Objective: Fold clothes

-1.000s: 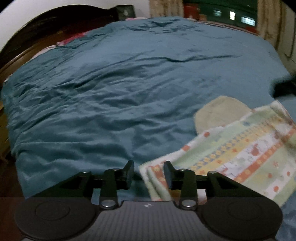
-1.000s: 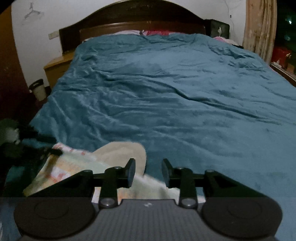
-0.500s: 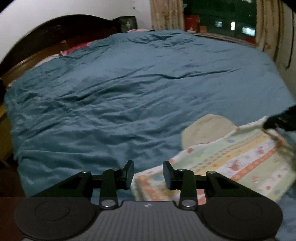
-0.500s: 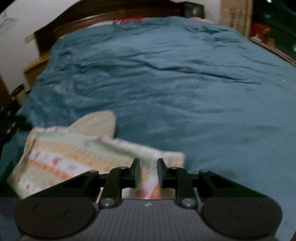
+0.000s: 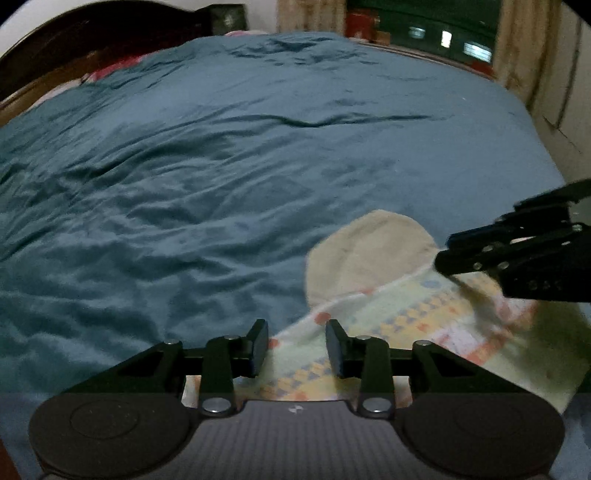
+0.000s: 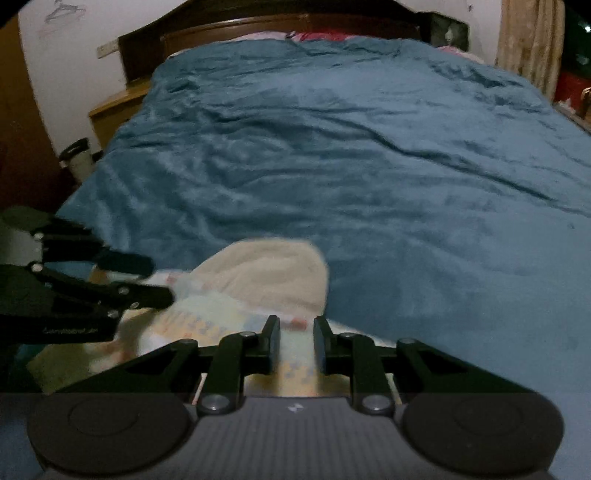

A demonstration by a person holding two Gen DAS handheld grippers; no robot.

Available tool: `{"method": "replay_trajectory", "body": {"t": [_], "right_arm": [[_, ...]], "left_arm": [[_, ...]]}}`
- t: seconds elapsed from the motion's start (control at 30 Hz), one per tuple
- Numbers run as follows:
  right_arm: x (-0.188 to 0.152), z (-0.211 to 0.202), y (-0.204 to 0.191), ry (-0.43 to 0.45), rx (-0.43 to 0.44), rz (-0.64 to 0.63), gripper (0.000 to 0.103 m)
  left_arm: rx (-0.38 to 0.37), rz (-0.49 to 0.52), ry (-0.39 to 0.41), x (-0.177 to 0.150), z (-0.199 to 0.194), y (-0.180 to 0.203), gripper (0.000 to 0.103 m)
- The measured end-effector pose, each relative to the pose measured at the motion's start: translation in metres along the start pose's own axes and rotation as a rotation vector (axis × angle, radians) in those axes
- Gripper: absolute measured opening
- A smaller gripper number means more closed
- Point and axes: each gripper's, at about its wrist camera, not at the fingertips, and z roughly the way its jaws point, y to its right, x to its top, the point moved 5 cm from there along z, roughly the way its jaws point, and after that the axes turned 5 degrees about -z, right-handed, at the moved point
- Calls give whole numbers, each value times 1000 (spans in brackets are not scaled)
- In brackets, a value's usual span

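A pastel striped garment (image 5: 424, 317) with a beige rounded part (image 5: 369, 251) lies on the teal blanket (image 5: 221, 166) near the bed's foot. My left gripper (image 5: 295, 347) hovers over the garment's left corner. Its fingers stand apart and the cloth runs flat between them. In the right wrist view the left gripper (image 6: 147, 280) comes in from the left, its fingers visibly parted. My right gripper (image 6: 296, 345) has narrow jaws with the garment's (image 6: 207, 317) right edge between them. Seen from the left, the right gripper (image 5: 443, 254) pinches that edge, and the cloth there is blurred.
The teal blanket covers the whole bed up to a dark wooden headboard (image 6: 277, 26) with pink pillows. A wooden nightstand (image 6: 114, 107) and a small bin (image 6: 79, 158) stand left of the bed. Curtains (image 6: 528, 40) hang on the right.
My right gripper's jaws narrowed onto the garment's edge and sank toward the bed. It reaches further into the left wrist view. The garment's corner stayed between the left fingers.
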Motion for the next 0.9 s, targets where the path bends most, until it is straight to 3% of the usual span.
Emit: {"method": "replay_trajectory", "body": {"t": [0.23, 0.47, 0.6, 0.9], "right_arm": [[-5, -28, -24, 15, 53, -72, 20], [-40, -46, -71, -16, 107, -153, 20], [-58, -56, -90, -27, 123, -171, 20], [-90, -80, -56, -48, 11, -132, 20]], "left_arm": [[-24, 27, 55, -16, -43, 10, 39], [-42, 84, 21, -59, -59, 36, 40], [-10, 104, 7, -78, -61, 38, 40], [56, 60, 5, -90, -70, 10, 45]]}}
